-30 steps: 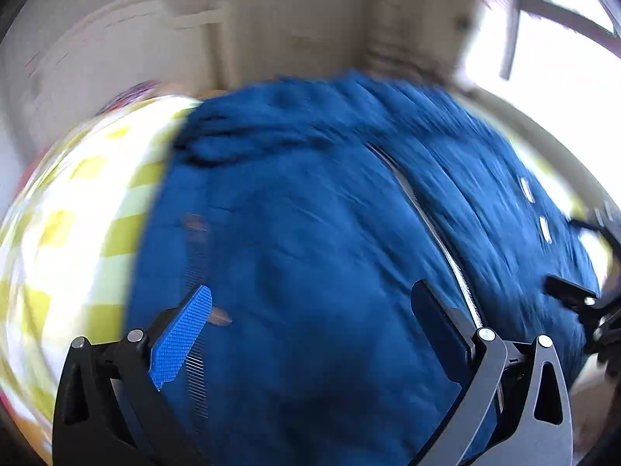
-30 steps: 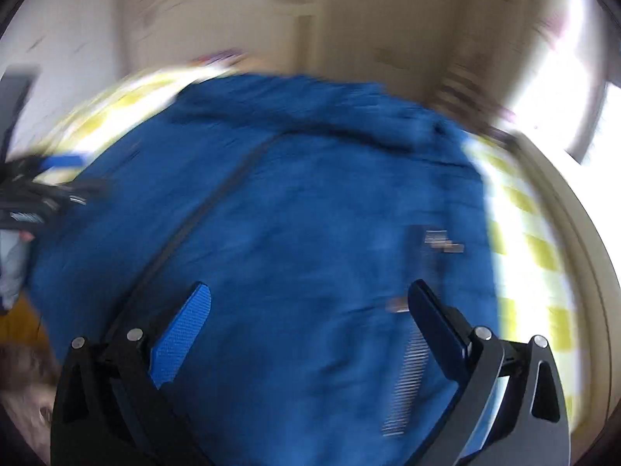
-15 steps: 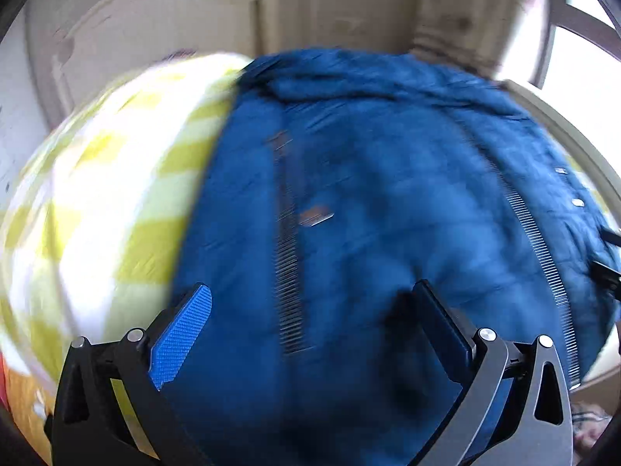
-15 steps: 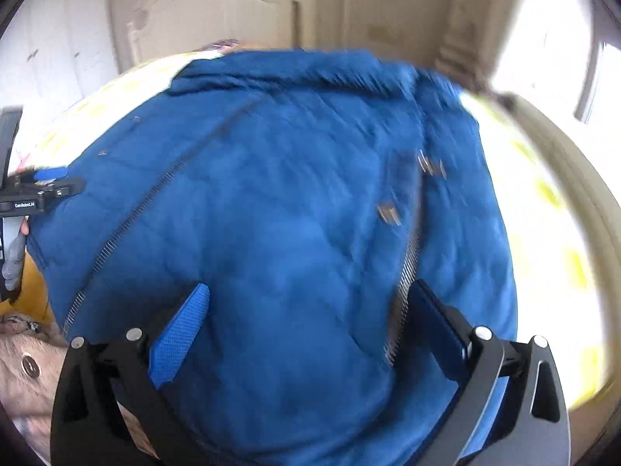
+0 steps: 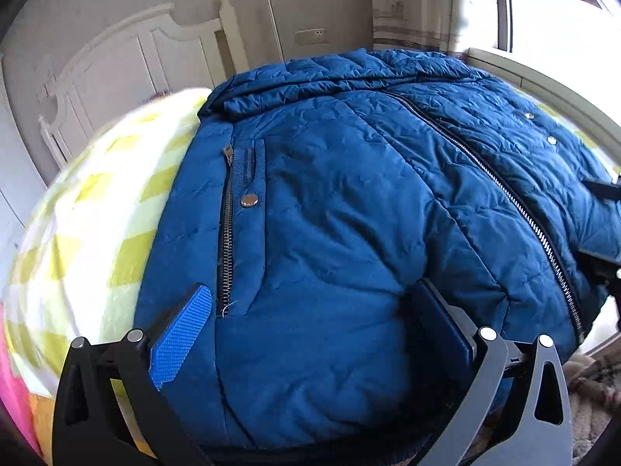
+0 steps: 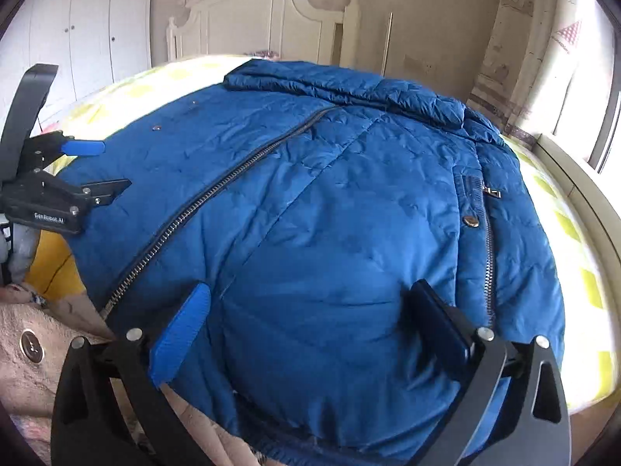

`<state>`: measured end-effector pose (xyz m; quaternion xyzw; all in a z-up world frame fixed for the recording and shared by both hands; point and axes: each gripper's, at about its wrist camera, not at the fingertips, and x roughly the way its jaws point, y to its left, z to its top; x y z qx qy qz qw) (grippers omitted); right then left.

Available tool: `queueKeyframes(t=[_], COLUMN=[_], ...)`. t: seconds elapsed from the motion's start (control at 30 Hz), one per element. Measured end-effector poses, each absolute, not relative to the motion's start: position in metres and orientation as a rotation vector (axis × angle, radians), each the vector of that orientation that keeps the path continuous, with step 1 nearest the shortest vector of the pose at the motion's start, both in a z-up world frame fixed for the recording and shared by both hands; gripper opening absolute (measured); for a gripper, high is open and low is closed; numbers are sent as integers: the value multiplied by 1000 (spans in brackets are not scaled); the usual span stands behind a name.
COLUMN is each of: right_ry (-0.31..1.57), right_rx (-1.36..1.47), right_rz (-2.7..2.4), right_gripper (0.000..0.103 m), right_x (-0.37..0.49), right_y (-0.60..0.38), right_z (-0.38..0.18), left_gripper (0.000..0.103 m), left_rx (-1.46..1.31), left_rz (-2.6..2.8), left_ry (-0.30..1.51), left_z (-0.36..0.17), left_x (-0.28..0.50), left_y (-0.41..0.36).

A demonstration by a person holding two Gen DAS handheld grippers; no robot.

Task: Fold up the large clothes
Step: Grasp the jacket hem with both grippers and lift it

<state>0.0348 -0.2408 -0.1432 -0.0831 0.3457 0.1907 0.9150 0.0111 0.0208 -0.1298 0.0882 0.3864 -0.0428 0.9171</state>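
A blue padded jacket lies front-up on a yellow-checked bed cover, its long axis running from hem at 6 o'clock to collar at 12. The left gripper and right gripper are both spread wide over the hem, seemingly gripping nothing.

Bed with jacket

A yellow-and-white checked cover spans the bed; the blue quilted jacket lies front-up directly on it, collar toward the white headboard.

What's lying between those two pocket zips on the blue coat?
In both wrist views, quilted blue jacket fabric and its closed main zipper lie between them.
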Motion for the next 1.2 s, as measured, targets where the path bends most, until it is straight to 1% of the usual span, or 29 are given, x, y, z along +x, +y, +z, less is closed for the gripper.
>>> queueKeyframes(t=[0.1,0.2,0.33,0.47,0.53,0.6,0.7,0.87,0.9,0.97,1.0,1.03,1.07,1.1,1.13,1.17,1.2], right_ry=[750,736,741,779,743,735,722,737,736,723,722,731,737,732,727,714,708], right_rx=[-193,-191,-74,94,175,156,172,321,357,416,419,397,353,287,259,223,205], right_rz=[409,344,183,56,70,54,88,163,186,247,273,299,283,265,261,258,255], right_gripper=[101,100,100,100,100,100,100,100,99,93,86,75,74,68,62,59,55], right_x=[36,32,29,21,11,1,-13,-29,-28,-28,-27,-26,-27,-29,-30,-34,-37], right_y=[-247,-263,-319,-384,-400,-399,-400,-413,-415,-416,-412,-404,-397,-389,-386,-382,-380], right_z=[-136,-125,-120,-132,-137,-138,-142,-164,-167,-170,-169,-169,-167,-163,-160,-155,-151], left_gripper=[99,99,99,99,99,99,99,97,98,98,97,95,84,73,70,65,63], left_rx=[127,133,125,120,122,106,3,-198,-232,-185,-153,-125,-96,-78,-58,-21,6], left_rz=[-114,-113,-120,-121,-121,-107,-94,-57,-91,-109,-106,-105,-109,-110,-108,-98,-92], left_ry=[810,806,807,805,806,798,732,794,779,776,777,777,771,766,764,755,752], left_z=[-131,-131,-133,-133,-133,-129,-113,-123,-126,-128,-129,-129,-130,-130,-129,-128,-126], left_x=[11,8,13,13,13,9,-5,-6,-12,-19,-21,-23,-27,-30,-32,-34,-35], left_y=[31,32,33,32,32,35,63,125,133,130,126,121,114,110,105,98,95])
